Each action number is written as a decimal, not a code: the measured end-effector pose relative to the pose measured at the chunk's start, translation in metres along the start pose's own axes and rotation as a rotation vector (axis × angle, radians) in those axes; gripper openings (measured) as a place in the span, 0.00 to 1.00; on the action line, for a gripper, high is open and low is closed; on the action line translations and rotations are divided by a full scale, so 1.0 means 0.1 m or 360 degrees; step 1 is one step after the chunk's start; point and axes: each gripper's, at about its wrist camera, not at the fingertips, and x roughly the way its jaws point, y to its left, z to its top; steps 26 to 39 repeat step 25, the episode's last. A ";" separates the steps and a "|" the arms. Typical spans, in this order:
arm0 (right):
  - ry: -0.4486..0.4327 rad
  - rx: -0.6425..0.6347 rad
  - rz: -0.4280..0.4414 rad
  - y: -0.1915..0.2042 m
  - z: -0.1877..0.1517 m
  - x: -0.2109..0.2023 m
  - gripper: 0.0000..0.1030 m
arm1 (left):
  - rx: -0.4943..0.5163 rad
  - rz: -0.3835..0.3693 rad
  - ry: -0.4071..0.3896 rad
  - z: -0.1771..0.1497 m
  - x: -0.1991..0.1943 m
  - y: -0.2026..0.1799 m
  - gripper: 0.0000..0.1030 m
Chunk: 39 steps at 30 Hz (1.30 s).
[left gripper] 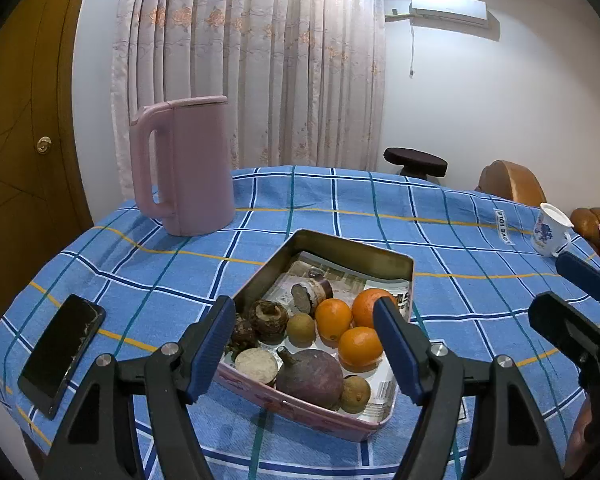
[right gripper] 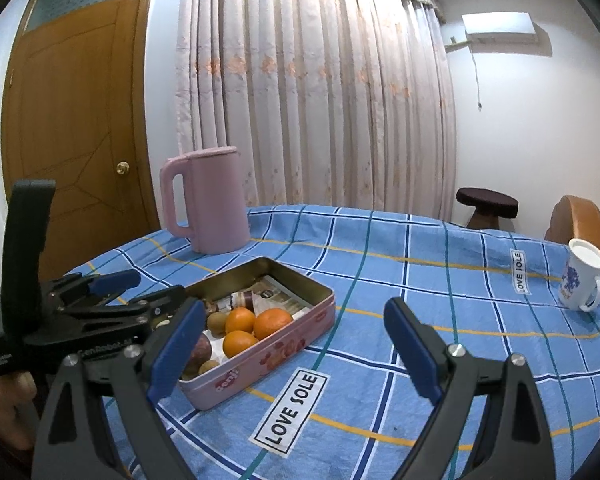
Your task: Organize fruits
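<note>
The left tongs [left gripper: 304,354] hang wide open and empty over the near end of the tin [left gripper: 364,254], which sits on the blue checked bench [left gripper: 460,248]. Inside lie 3 oranges [left gripper: 333,318], a purple fruit [left gripper: 310,376] and small brown fruits [left gripper: 301,329]. The right tongs [right gripper: 296,350] are wide open and empty, just right of the tin. A pink jug [right gripper: 216,200] stands behind.

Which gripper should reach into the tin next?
Left gripper: its open jaws already frame the oranges in the tin. Right gripper hangs open beside it, over bare cloth.
</note>
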 end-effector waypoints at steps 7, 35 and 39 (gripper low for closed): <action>-0.0013 -0.0052 -0.0001 0.04 -0.02 -0.03 0.91 | -0.0001 0.0011 0.0015 -0.01 0.01 -0.01 0.77; 0.0102 0.0005 -0.0176 -0.37 -0.15 0.02 0.93 | 0.0052 0.0010 0.0002 -0.03 0.00 -0.07 0.77; 0.0102 0.0005 -0.0176 -0.37 -0.15 0.02 0.93 | 0.0052 0.0010 0.0002 -0.03 0.00 -0.07 0.77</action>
